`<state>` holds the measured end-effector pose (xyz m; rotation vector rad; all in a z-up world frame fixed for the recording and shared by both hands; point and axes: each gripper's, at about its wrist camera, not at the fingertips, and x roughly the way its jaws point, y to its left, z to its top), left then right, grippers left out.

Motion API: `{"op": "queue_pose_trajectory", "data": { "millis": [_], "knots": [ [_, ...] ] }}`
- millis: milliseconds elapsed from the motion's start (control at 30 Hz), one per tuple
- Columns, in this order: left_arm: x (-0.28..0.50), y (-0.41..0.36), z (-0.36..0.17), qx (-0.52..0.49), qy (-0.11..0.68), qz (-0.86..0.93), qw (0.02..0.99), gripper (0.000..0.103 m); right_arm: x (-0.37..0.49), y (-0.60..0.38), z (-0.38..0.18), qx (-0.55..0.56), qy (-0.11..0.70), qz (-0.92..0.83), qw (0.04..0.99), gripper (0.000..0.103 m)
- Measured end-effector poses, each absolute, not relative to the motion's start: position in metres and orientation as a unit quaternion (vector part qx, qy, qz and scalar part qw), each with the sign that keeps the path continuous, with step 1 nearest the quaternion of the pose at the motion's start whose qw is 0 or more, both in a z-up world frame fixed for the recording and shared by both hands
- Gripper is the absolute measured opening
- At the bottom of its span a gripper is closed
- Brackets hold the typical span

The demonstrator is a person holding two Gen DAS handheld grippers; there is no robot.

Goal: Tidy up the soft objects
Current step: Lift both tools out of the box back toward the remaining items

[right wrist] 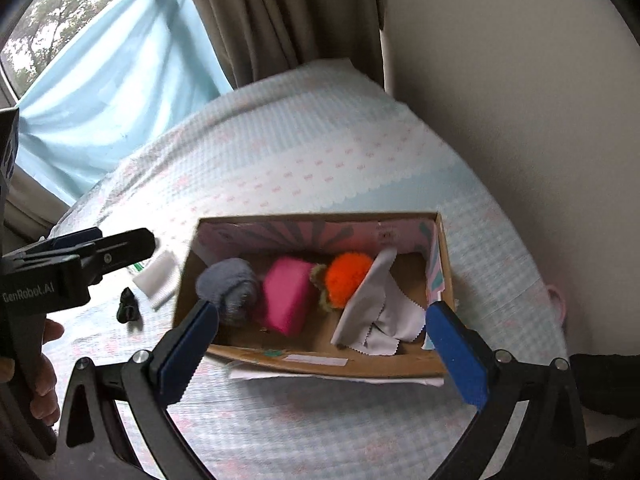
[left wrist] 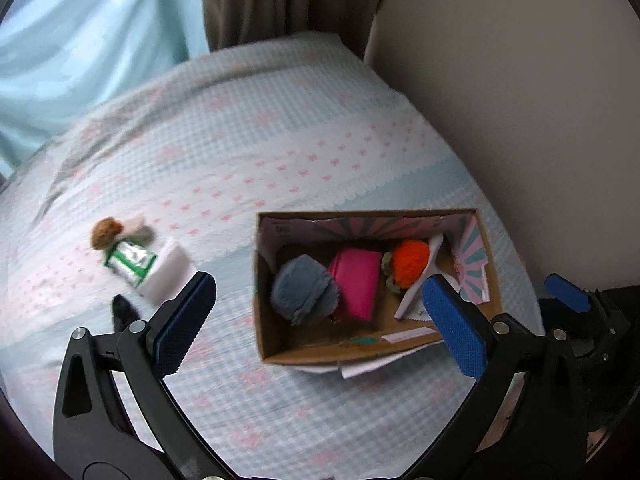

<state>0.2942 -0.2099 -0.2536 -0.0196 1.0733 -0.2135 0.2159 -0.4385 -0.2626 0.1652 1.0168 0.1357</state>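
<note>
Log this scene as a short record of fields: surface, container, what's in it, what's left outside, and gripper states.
surface: bed sheet, blue check with pink bows
container: open cardboard box
inside box: grey plush, pink pouch, orange pompom, grey cloth
outside box: white pad, green-silver packet, brown pompom, small black item
left gripper: open, empty
right gripper: open, empty
</note>
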Motion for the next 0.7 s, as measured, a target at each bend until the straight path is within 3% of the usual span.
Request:
{"op": "queue_pose_trajectory", "data": {
  "millis": [400,700],
  "knots": [
    [0.216,-0.123,-0.148,-0.016,0.421,-0.095,0.902,0.103,0.158,-0.392,-0.163,0.076,0.404,0.057,0.910,0.103],
    [0.167,-0.051,-0.107,0.005,0.380,-0.066,0.923,0.103,0.113,-0.337,-0.116,0.041,0.353,0.055,0.933,0.103]
  ]
}}
